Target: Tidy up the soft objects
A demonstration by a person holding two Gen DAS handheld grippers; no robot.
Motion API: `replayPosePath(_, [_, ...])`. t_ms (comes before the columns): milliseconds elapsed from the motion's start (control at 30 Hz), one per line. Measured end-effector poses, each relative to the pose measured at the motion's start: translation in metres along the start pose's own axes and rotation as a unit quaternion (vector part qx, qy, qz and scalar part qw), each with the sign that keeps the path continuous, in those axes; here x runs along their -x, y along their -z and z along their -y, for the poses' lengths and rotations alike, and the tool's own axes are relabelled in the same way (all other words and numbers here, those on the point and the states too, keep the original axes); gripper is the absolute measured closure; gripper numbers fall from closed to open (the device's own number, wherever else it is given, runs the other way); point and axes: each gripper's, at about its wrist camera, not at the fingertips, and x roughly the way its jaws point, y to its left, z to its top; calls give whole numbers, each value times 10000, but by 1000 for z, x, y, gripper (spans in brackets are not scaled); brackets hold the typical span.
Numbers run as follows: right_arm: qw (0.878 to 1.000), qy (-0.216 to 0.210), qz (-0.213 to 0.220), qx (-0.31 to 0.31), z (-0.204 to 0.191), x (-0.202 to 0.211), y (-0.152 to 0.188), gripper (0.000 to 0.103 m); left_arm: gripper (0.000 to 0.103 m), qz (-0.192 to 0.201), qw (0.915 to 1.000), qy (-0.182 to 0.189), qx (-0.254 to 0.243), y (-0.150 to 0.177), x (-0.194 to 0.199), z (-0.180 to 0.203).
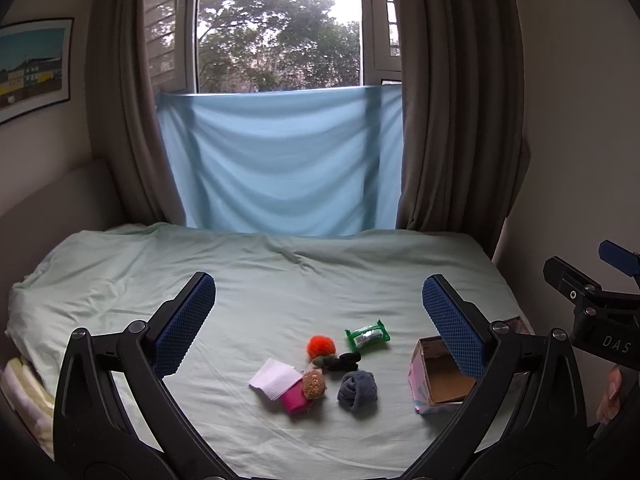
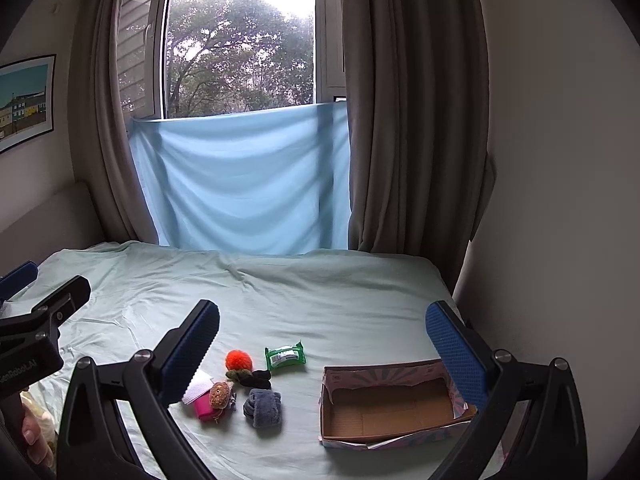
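Right claw [image 1: 618, 280] reads "DAS"; wipes pack [image 1: 367, 335] unreadable.

Soft daylight comes through the window [image 1: 280, 28], whose sky is blown out to white, leaving the room dim and the walls grey. The bed sheet [image 1: 280, 280] is evenly lit with faint shadows in its wrinkles (no hard edges). Both fisheye views bow straight lines and darken into black corners; the tree outside looks hazy.
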Motion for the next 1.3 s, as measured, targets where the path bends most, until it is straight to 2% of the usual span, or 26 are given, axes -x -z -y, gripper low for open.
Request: replayPosePath(1300, [9999,-114,3,-52,3,-2,-3,0,0,-97,9999,52,-7,-3,-7,0])
